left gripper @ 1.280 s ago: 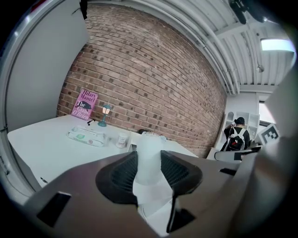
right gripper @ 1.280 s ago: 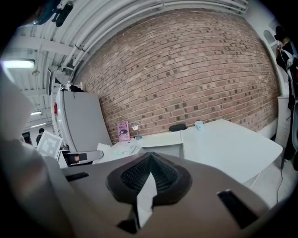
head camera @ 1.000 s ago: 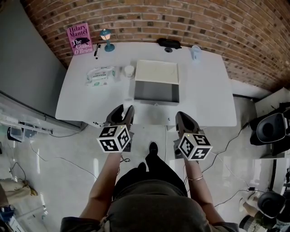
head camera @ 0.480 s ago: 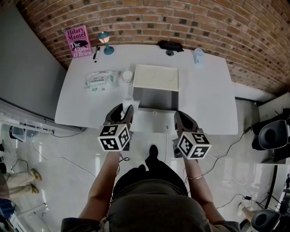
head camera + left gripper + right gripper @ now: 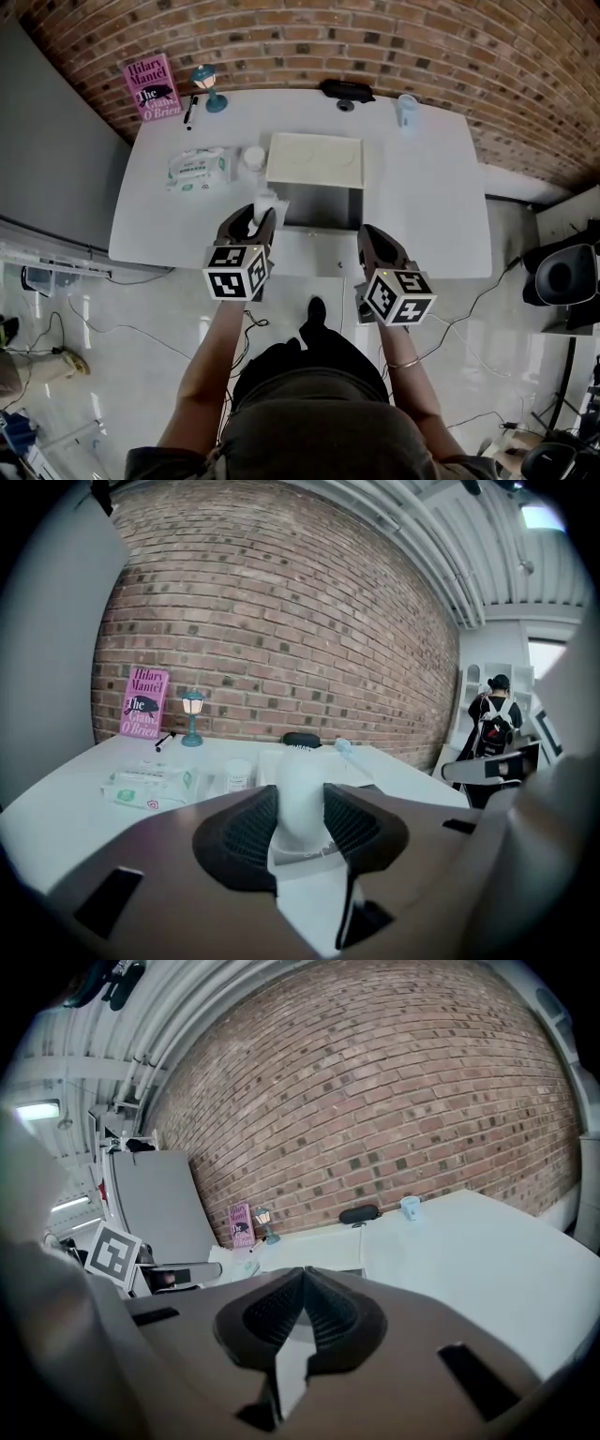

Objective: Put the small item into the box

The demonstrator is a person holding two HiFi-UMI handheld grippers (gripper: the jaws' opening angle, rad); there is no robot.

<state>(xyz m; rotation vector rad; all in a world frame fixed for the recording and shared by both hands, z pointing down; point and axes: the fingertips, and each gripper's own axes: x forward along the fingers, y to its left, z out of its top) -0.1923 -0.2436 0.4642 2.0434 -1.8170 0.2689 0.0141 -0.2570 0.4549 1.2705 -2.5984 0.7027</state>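
Snugly, ribbed left tool clamps a smooth, rounded white item.

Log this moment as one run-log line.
left hand-held gripper: shut on small white item | item: not yet in box | right hand-held gripper: shut, empty | box: open on table

Readable print: one book cover.
The pink book at the tabletop's far left corner reads "Hilary Mantel" and "The Giant O'Brien"; print on the wipes pack is too small to read; cubes on the left gripper and right gripper carry black-and-white square codes.
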